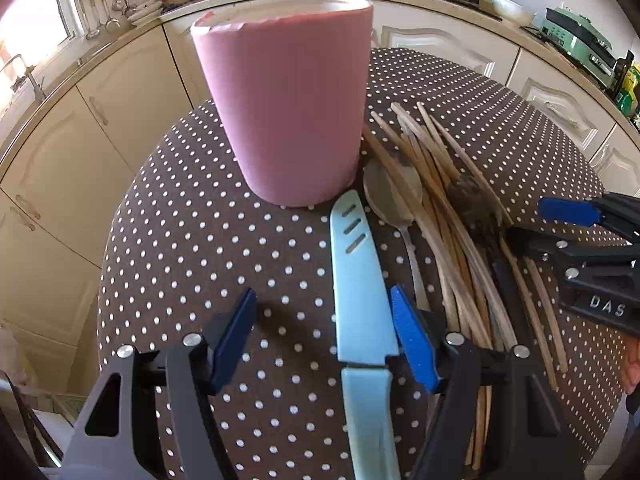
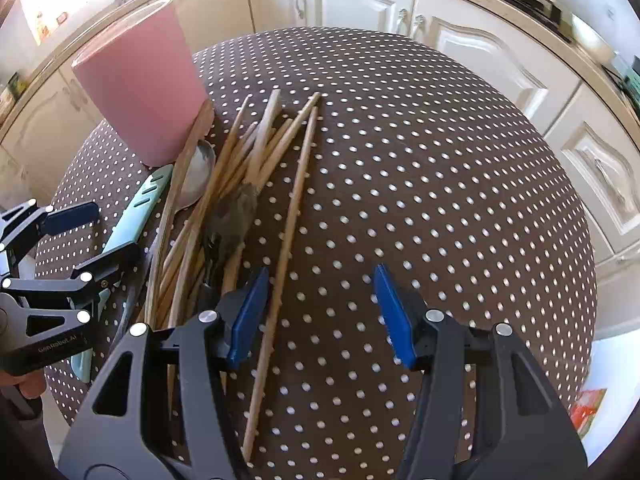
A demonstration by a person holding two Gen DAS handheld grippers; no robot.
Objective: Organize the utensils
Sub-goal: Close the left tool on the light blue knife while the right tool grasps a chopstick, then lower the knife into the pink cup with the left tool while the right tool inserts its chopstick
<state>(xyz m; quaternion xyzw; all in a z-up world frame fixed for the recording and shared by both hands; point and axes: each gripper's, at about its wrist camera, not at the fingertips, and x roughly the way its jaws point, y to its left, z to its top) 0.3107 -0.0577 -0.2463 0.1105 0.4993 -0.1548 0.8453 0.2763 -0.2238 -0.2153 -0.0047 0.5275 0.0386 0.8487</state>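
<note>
Left hand-held gripper (image 1: 324, 332) released, jaws astride the pale blue sheathed plastic knife (image 1: 362, 304), right pad just beside the sheath, likely lining up a pick. Knife flat on the dotted brown worktop (image 1: 180, 240), long axis near-to-far, tip toward the pink cylindrical cup (image 1: 286, 100). Right hand-held gripper (image 2: 318, 312) released over a loose wooden chopstick (image 2: 280, 272), also pointing far.

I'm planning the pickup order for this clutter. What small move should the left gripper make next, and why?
Probably close the left gripper on the light blue sheathed knife. The knife already lies between its open blue pads, against the right pad with a gap on the other side, and the empty pink cup stands upright just ahead. The right gripper straddles one wooden chopstick, so the two shouldn't clash.
</note>
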